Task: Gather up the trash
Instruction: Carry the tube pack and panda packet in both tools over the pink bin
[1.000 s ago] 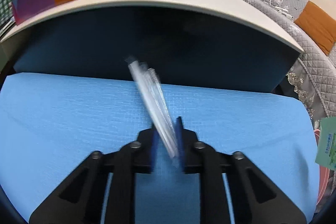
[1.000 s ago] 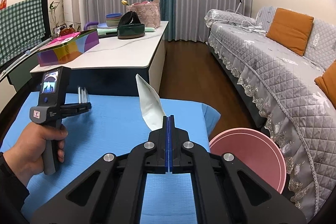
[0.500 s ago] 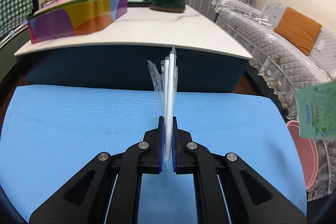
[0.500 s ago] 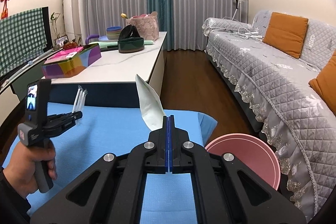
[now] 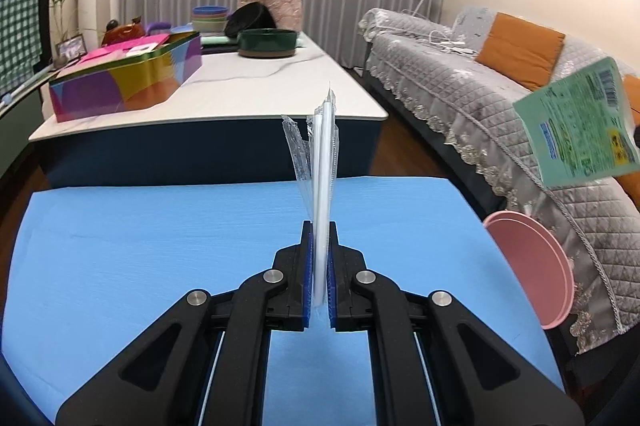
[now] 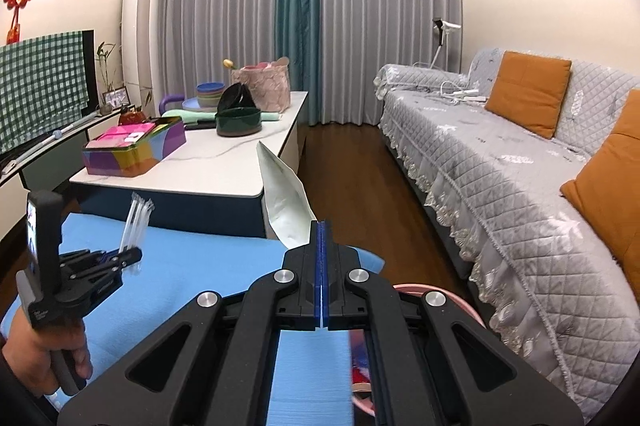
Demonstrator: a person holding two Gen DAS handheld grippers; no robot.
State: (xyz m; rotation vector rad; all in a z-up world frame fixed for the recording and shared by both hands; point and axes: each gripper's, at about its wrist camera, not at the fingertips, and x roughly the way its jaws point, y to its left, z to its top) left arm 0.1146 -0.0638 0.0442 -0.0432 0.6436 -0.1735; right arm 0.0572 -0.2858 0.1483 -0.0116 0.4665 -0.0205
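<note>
My left gripper is shut on a clear plastic wrapper with white straws, held upright above the blue mat. It also shows in the right wrist view, holding the straws. My right gripper is shut on a flat pale green packet, held up over the mat's right edge. The packet's printed green face shows at the right of the left wrist view. A pink bin stands on the floor right of the mat, partly hidden below my right gripper.
A white low table lies beyond the mat, carrying a colourful box, a dark green bowl and other dishes. A grey quilted sofa with orange cushions runs along the right. Wooden floor lies between them.
My left gripper has risen and tilted up with the straw wrapper, which now stands upright. My right gripper has lifted slightly with the packet; the bin sits lower in its view.
</note>
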